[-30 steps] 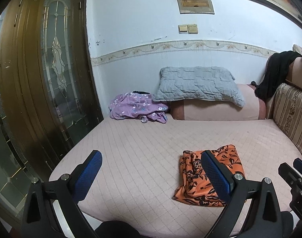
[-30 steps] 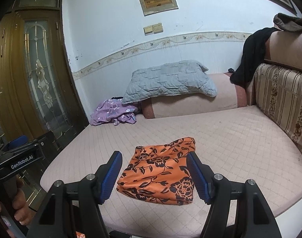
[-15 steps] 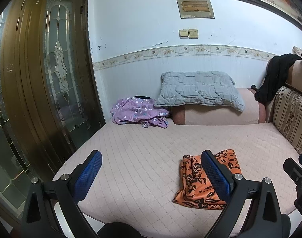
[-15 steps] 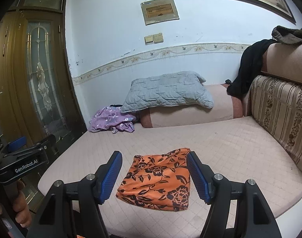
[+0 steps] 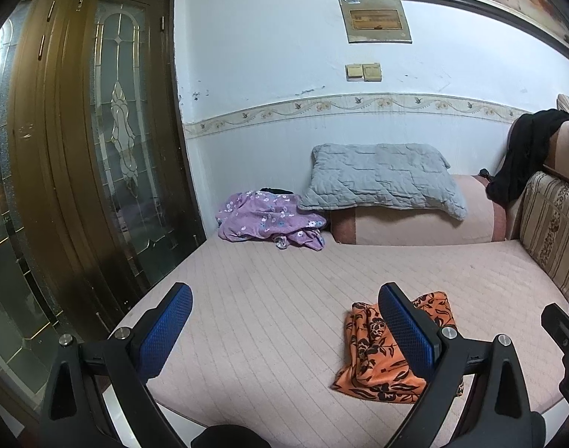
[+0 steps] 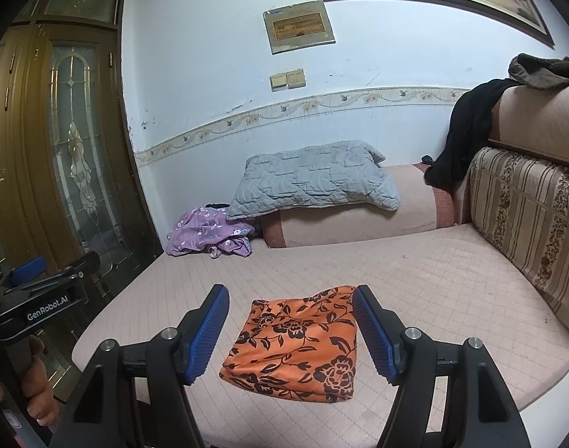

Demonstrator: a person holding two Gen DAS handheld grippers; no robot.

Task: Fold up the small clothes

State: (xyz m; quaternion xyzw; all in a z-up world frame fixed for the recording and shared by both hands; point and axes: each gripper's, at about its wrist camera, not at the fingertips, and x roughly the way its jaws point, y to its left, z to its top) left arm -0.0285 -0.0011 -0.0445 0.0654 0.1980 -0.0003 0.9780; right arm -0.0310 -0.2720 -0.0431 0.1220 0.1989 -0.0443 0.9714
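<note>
1. Orange floral cloth (image 6: 297, 343): folded into a rough rectangle, lying flat on the pink quilted mattress (image 6: 415, 280) near its front edge. Its long axis runs from the near edge toward the far wall, leaning slightly right at the far end.
2. Right gripper (image 6: 290, 330): jaws wide apart and empty, above the cloth with a blue pad on either side of it in view; no pad touches the fabric.
3. Left gripper (image 5: 284, 330): jaws wide apart and empty, to the left of the cloth; its right pad overlaps the cloth only in view.
4. Purple floral garment (image 5: 267, 220): crumpled heap at the mattress's far left corner, well apart from the cloth.
5. Grey quilted pillow (image 5: 381, 181): resting on a pink bolster (image 5: 415, 226) against the wall.
6. No containers are visible.
</note>
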